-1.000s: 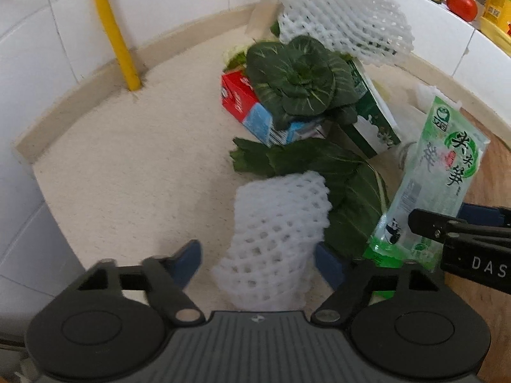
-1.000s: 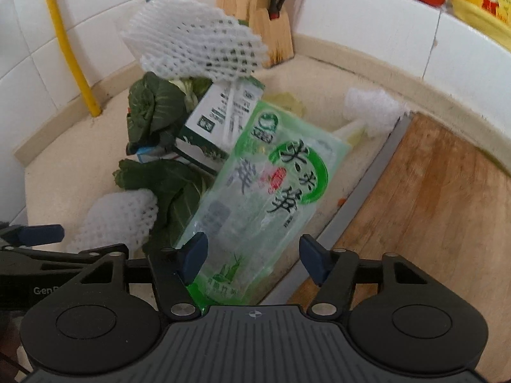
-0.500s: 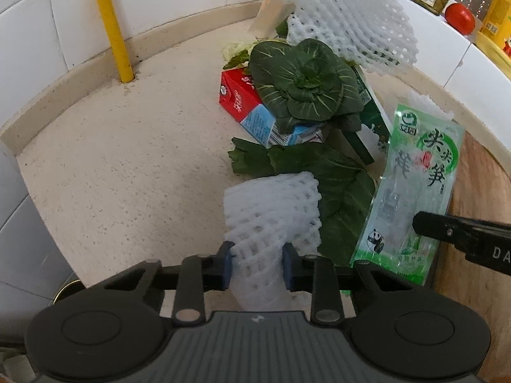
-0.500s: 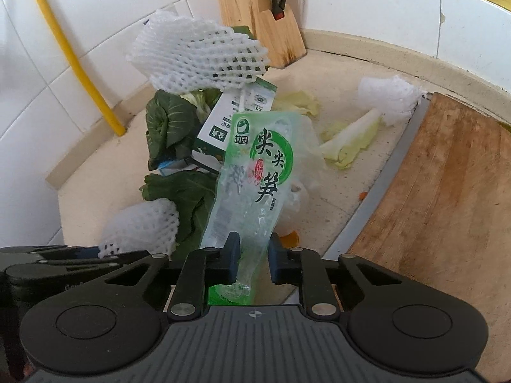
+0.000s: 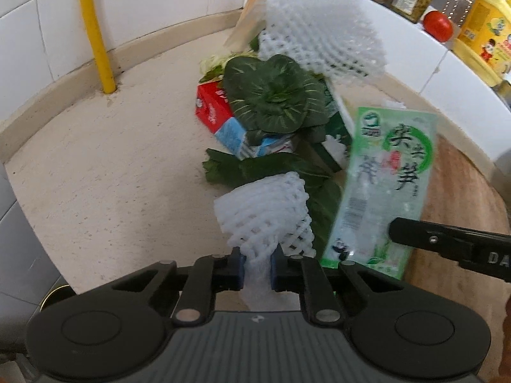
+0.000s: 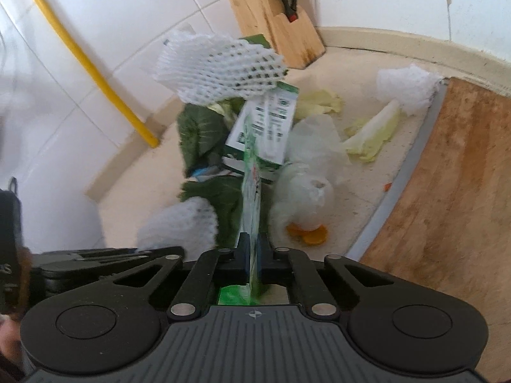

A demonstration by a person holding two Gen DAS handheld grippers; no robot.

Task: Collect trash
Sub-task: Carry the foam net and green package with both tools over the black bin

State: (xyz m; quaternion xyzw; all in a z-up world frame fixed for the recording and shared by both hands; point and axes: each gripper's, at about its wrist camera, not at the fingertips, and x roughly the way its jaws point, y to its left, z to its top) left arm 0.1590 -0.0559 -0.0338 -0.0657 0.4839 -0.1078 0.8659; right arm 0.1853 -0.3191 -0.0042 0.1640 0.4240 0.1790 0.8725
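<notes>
Foam net sleeve (image 5: 265, 214), white, pinched at its near end by left gripper (image 5: 257, 269), whose jaws have just been closing onto it; it sits on the beige counter (image 5: 105, 172) against dark leafy greens (image 5: 274, 95). Green snack wrapper (image 6: 250, 188) clamped edge-on in right gripper (image 6: 253, 260), jaws just closed on it, right of the sleeve. Behind: red-blue carton (image 5: 217, 118), bigger foam net (image 5: 322, 41) on top of the pile. Wooden cutting board (image 6: 456, 185) right, knife block (image 6: 274, 16) far, yellow pipe (image 5: 95, 32) far left.
</notes>
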